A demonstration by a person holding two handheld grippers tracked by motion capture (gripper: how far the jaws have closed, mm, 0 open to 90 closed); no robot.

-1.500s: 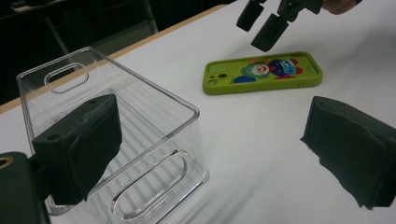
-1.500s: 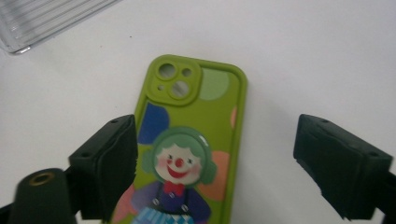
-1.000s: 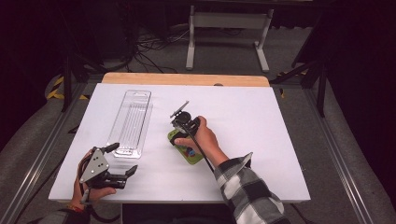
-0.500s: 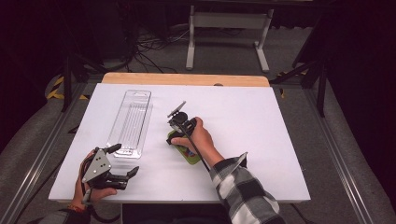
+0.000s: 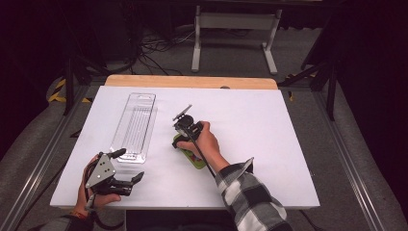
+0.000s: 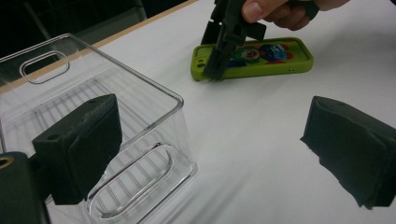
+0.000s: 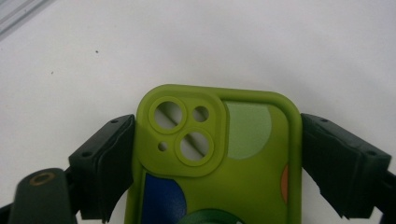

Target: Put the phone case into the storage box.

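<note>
The right gripper [image 5: 179,140] pointed down at the middle of the white table [image 5: 269,144], held in the person's right hand [image 5: 204,142]. Its two black jaws stood on either side of a green phone case [image 7: 219,163], pressed against its long edges at the camera-cutout end. The jaws appeared clamped on the case, which lay flat on the table, back side up. In the right gripper view, the case showed a raised block with round lens holes, and patches of pale green, blue and orange below it. In the left gripper view, the same case [image 6: 261,58] lay farther off with the right gripper [image 6: 219,65] standing steeply over its near-left end, fingers [image 6: 271,9] wrapped around the handle above. A plaid sleeve [image 5: 250,197] ran from that hand back to the bottom edge of the high view.

The left gripper [image 5: 126,166] rested near the front left corner of the table, held in the person's left hand [image 5: 94,192], with a grey three-cornered plate [image 5: 100,172] on top. Its jaws stood wide apart and held nothing. One jaw lay just beside the near end of a clear plastic tray [image 5: 135,126], a long, ribbed, transparent bin with slot handles at each end [image 6: 140,140]. The tray stretched away toward the far edge of the table, to the left of the phone case and apart from it. A strip of bare wood [image 5: 192,82] ran along the table's far side.
</note>
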